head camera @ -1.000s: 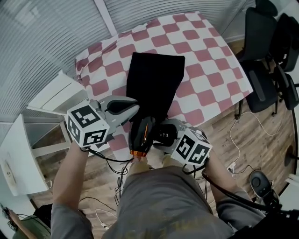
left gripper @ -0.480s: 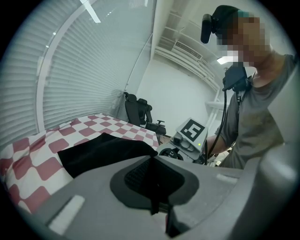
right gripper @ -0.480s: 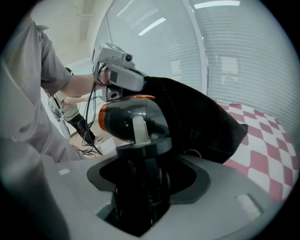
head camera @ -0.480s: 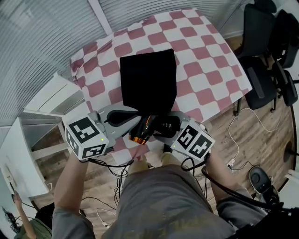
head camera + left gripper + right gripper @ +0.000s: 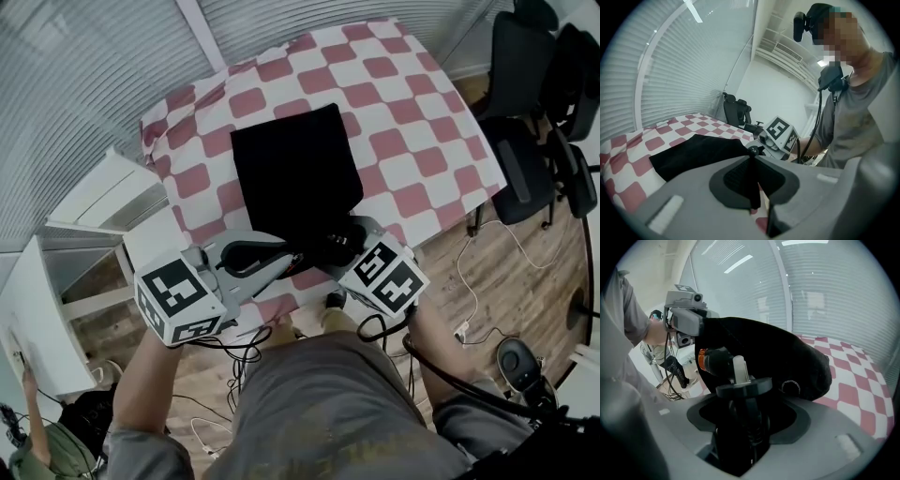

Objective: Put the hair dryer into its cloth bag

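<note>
Table, head view: a red-and-white checked table (image 5: 422, 141) stands before grey window blinds (image 5: 94, 66) at its far edge, with dark office chairs (image 5: 534, 103) off its right edge.
Bag, head view: the flat black rectangular cloth bag (image 5: 295, 173) lies across the table's middle. Its mouth end reaches the near edge, where both tools meet.
Left tool, head view: the grey two-jaw left gripper (image 5: 267, 258) points in at the bag's mouth from the near left.
Right tool, head view: the grey two-jaw right gripper (image 5: 342, 246) comes to the same mouth from the near right. What it carries is lost in the dark cloth here.
Left gripper view: the jaws are clenched on a thin fold of the bag's black hem. The rest of the bag spreads over the checked top beyond.
Right gripper view: the jaws are clamped round the handle of the black hair dryer (image 5: 738, 420), whose orange-ringed barrel end points left. Bag cloth hangs over and behind the dryer's body. How much of it is inside I cannot tell.
Step in hand: this looks like the feeding-in, with one tool holding the mouth and the other bringing the dryer to it.
Next move: it likely calls for the hem lifted and held taut while the dryer slides deeper toward the table's far edge. The handle must clear the opening before the right jaws let go.
</note>
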The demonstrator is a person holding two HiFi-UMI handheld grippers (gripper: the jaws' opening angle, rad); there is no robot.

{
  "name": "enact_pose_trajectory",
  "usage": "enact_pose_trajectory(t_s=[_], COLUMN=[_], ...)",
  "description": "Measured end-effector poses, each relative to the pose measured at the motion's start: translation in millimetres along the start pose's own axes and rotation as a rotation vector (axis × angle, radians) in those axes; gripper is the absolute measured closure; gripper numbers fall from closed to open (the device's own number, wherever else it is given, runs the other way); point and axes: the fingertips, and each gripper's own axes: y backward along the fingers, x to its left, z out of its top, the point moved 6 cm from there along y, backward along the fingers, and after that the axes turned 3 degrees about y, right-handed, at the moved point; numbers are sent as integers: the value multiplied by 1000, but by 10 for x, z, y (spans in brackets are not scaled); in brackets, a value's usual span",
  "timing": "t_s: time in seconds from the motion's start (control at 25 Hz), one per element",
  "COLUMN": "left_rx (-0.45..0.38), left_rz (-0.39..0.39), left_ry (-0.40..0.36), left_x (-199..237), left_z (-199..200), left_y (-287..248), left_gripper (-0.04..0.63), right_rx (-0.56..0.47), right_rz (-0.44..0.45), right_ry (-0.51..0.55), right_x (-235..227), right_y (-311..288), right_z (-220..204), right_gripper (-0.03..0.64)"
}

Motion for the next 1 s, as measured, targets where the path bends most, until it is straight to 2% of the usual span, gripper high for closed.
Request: enact_pose_trajectory(t_s=[0.28,0.6,1.0], left_rx=[-23,-33,-43], left_rz=[-2,-3,13], left_ry=[33,35,85], left_x=[-70,-53,137], left_z=[31,83,71], left_y=[-95,-334,-531], left_gripper=[568,568,566], right_rx=[19,51,73], right_rz=[-69,-129,-153], right_ry=[-47,-65,-68], right_x=[-161,-383,-583], right_y=[-44,-105,-313], right_z=[34,101,68], right_gripper=[310,307,304])
